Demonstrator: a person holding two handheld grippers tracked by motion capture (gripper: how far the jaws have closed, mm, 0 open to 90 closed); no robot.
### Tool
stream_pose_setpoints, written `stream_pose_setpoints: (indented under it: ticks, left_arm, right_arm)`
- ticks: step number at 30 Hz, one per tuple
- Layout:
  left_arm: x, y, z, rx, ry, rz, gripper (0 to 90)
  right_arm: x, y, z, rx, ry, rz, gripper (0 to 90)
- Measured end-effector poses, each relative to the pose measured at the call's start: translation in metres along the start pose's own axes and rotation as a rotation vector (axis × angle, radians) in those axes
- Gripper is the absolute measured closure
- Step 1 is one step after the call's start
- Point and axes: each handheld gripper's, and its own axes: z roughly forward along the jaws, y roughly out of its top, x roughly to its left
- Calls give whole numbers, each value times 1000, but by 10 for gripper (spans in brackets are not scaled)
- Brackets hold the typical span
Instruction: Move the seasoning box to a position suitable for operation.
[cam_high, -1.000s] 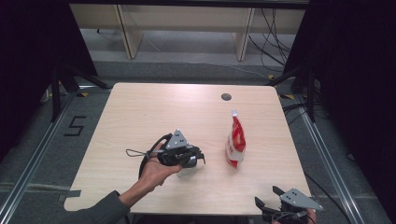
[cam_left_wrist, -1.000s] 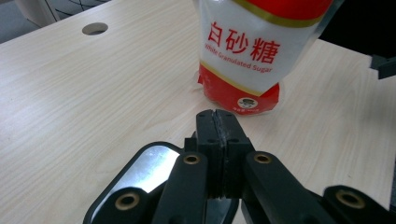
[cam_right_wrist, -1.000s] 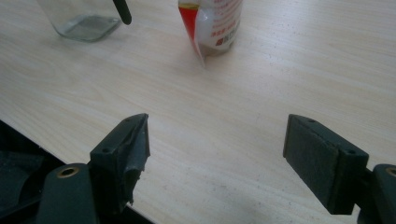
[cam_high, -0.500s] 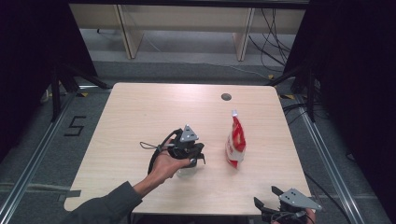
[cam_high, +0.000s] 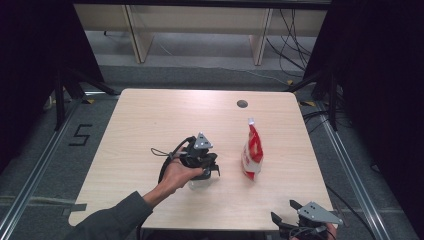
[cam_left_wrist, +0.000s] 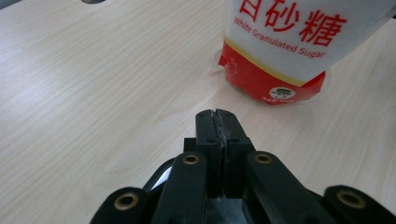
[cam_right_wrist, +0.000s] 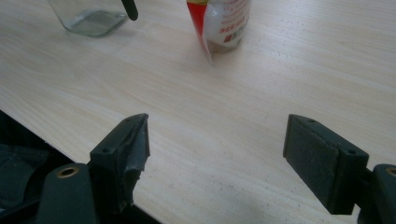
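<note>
Standing just ahead of the left gripper's (cam_left_wrist: 218, 113) pressed-together, empty fingers (cam_left_wrist: 208, 135), the sugar pouch (cam_left_wrist: 285, 51) stays untouched.

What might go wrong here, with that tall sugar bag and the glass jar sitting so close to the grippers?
The sugar bag stands upright and narrow; a nudge from the shut left gripper, pointed at its base, might tip it. The glass jar sits right under that hand and might get knocked. The open right gripper hovers at the table edge.
</note>
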Motion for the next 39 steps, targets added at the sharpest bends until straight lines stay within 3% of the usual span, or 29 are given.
stream_pose_setpoints:
  ticks: [3, 4, 5, 11, 12, 15, 16, 18, 22, 23, 25, 29, 31, 39]
  left_arm:
    - [-2, 3, 0, 20, -16, 16, 872]
    - [-2, 4, 1, 26, -15, 11, 871]
    - [-2, 5, 1, 32, -17, 29, 871]
    - [-7, 5, -4, 34, -54, 30, 875]
    - [-8, 5, -4, 41, -55, 38, 876]
    - [-11, 5, -5, 47, -58, 68, 874]
    - [-12, 5, -6, 56, -63, 73, 874]
    - [-14, 6, -7, 62, -71, 96, 872]
    - [-15, 7, -6, 71, -77, 94, 857]
    - [-14, 9, -4, 72, -78, 102, 855]
    - [-14, 9, -2, 68, -70, 105, 852]
    - [-15, 10, -1, 63, -65, 106, 852]
    - [-15, 9, -1, 65, -65, 102, 853]
    - [-20, 7, -6, 72, -87, 124, 851]
  right_arm:
    - [1, 0, 0, 1, 5, 3, 237]
    - [4, 0, -2, 18, 0, 50, 237]
    - [4, 0, -2, 25, -1, 47, 237]
    - [2, -1, -1, 13, 0, 34, 237]
    - [0, -1, -1, 5, -1, 13, 237]
    - [3, 0, -2, 21, 1, 38, 237]
    - [0, 0, -1, 10, 8, 3, 237]
    - [0, 0, -1, 11, 7, 2, 237]
    - [0, 0, 0, 0, 1, -2, 237]
    - [4, 0, -1, 17, 1, 40, 237]
    - [2, 0, 0, 7, 7, 15, 237]
    - [3, 0, -1, 13, 1, 32, 238]
    - [0, 0, 0, -1, 0, -5, 238]
    - [0, 0, 0, 3, 6, 7, 238]
